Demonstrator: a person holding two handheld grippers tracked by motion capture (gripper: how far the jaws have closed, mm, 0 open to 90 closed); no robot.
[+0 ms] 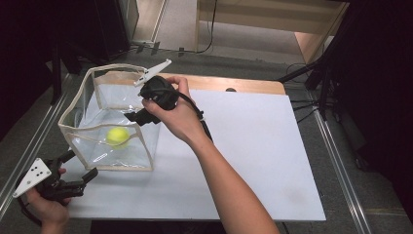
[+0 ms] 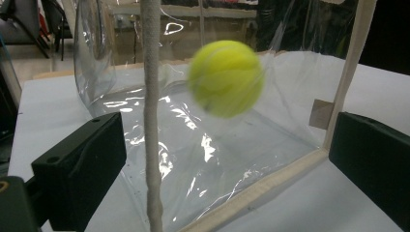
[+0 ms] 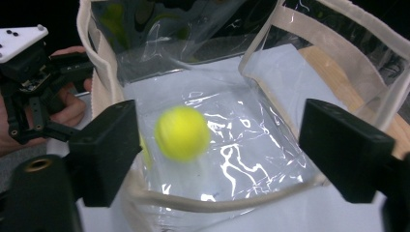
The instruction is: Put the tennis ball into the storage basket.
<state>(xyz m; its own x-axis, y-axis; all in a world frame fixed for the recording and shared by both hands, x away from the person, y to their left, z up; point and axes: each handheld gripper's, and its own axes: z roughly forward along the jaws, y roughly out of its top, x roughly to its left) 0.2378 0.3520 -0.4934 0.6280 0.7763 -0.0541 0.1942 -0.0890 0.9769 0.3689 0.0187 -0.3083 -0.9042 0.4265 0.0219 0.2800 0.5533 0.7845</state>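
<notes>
A clear plastic bag (image 1: 113, 67) with cream trim stands open on the white table top, at its left side. A yellow tennis ball (image 1: 118, 137) is inside the bag, above its floor and blurred. My right gripper (image 1: 139, 117) hangs over the bag's mouth, pointing down into it. Its jaws stand open, with the ball (image 3: 182, 133) below them and apart from both. My left gripper (image 1: 84, 165) is at the bag's near left corner, low on the table and open. The corner's cream seam (image 2: 152, 96) runs up between its jaws, and the ball (image 2: 226, 78) shows through the wall.
The white sheet (image 1: 253, 146) covers most of the table, with a wooden edge (image 1: 234, 84) at the back. Metal rails (image 1: 341, 175) run along both sides. Stand legs and cables (image 1: 311, 78) sit at the back right.
</notes>
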